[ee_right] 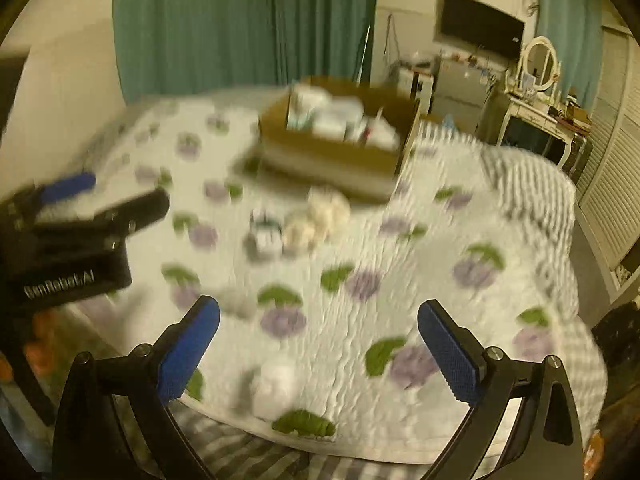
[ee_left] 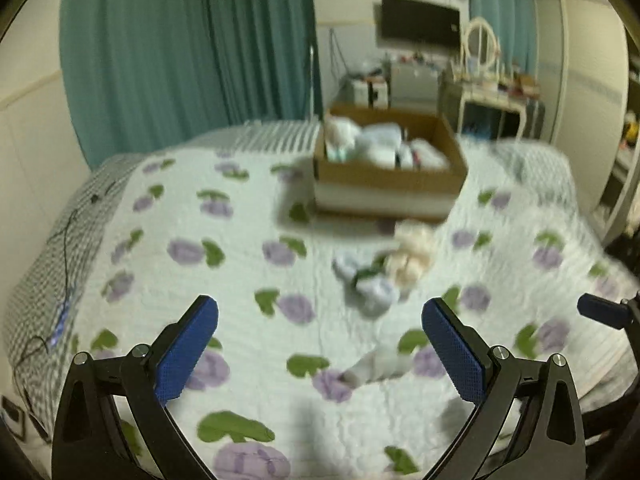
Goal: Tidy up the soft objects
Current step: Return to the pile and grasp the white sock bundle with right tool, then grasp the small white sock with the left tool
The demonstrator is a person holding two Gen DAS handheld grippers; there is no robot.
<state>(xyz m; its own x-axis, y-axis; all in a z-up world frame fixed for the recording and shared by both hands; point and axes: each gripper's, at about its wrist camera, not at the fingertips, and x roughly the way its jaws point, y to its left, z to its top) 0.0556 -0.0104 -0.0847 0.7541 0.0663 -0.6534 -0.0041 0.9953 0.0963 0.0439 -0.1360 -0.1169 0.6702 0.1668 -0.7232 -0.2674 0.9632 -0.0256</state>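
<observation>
Both hand-held grippers, left (ee_left: 320, 344) and right (ee_right: 318, 348), wide open and empty above the bed (ee_left: 168, 216); loose socks (ee_left: 370, 284) and cream plush (ee_left: 412, 256) lie just before the cardboard box (ee_left: 390, 178), so a pinch may snag the quilt.

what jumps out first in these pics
A brown cardboard box packed with pale soft items sits at the far side of the white quilt with purple flowers. Nearer, a cream plush toy lies beside a pale blue bundle, ahead of the open left tool.
</observation>
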